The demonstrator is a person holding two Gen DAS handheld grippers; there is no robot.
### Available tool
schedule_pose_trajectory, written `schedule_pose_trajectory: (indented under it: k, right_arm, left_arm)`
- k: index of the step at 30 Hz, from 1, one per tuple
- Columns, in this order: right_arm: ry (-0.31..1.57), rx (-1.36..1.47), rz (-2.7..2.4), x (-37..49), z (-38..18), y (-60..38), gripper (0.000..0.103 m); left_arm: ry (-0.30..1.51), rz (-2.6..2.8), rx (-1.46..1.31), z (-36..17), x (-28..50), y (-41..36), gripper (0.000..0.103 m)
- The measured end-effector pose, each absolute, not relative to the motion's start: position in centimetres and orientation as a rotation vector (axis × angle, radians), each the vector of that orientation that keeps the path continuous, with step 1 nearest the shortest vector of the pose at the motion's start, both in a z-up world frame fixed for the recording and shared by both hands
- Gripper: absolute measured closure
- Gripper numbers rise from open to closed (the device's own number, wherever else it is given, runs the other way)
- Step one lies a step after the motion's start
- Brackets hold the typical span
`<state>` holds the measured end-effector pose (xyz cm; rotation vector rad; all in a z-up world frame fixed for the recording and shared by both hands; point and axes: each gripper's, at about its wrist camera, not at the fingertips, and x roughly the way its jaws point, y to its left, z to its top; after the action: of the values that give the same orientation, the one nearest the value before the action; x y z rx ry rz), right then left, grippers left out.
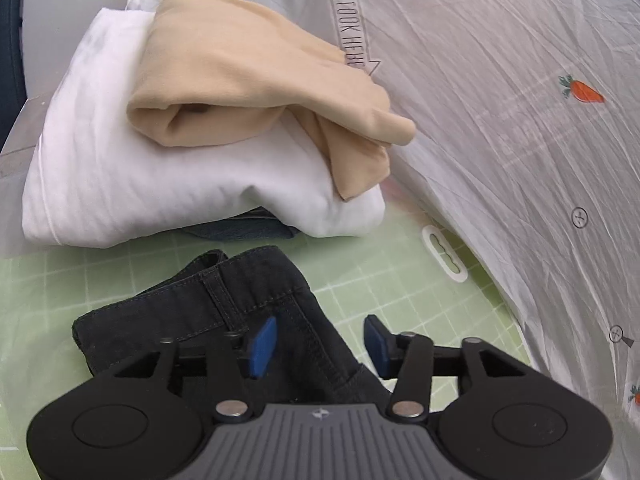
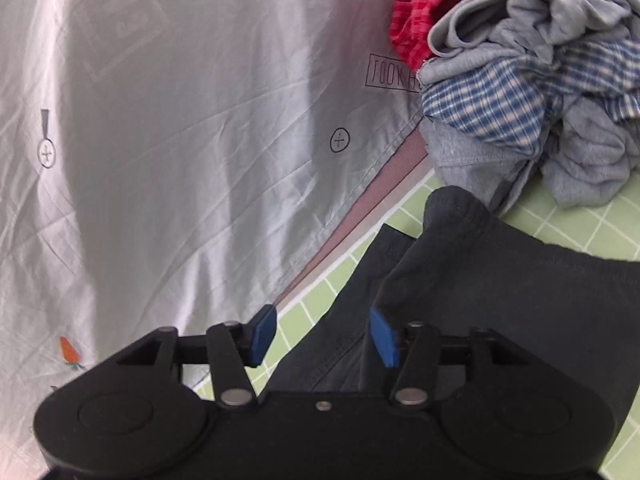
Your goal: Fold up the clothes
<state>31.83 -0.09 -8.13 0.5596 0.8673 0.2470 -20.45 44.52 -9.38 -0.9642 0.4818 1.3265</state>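
Even, soft daylight fills both wrist views, bright without harsh glare, though the white sheet (image 2: 180, 128) carries a satiny sheen and a broad soft shadow band down its middle. Fisheye bending curves the green grid mat (image 1: 380, 292) and darkens the frame corners. Focus is fair; the red garment (image 2: 420, 12) looks slightly soft.

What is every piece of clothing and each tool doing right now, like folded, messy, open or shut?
Left tool: open, holding nothing, above the dark trousers.
Right tool: open, holding nothing.
Dark trousers: lying on the green mat, partly folded.
White garment: folded, in the stack.
Tan garment: folded loosely, on top of the white one.
Checked shirt: crumpled in the pile.
Red garment: crumpled in the pile.
Grey garments: crumpled in the pile.
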Motion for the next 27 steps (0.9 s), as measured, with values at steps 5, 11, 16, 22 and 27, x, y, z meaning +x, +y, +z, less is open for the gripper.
schedule_pose_trajectory:
  k: [5, 11, 16, 22, 27]
  right_arm:
    - [0.808, 0.357, 0.041, 25.7, -9.9, -4.8, 0.029]
    - [0.901, 0.427, -0.1, 23.1, -14.8, -11.0, 0.029]
    - [0.854, 0.533, -0.008, 24.2, -16.5, -10.6, 0.02]
    - [0.822, 0.418, 0.072, 26.7, -16.7, -6.6, 0.008]
    - [0.834, 0.38, 0.112, 26.5, -16.6, -5.9, 0.079]
  left_arm:
    - [0.636, 1.256, -0.845, -10.7, -19.6, 41.0, 0.034]
    - [0.771, 1.162, -0.828, -12.6, -16.9, 38.6, 0.034]
    - [0.827, 1.047, -0.734, -12.2, -12.4, 37.7, 0.033]
    - [0.882, 0.969, -0.713, -12.9, -8.8, 36.9, 0.033]
    - [0.921, 0.947, -0.69, -13.5, -7.7, 36.0, 0.033]
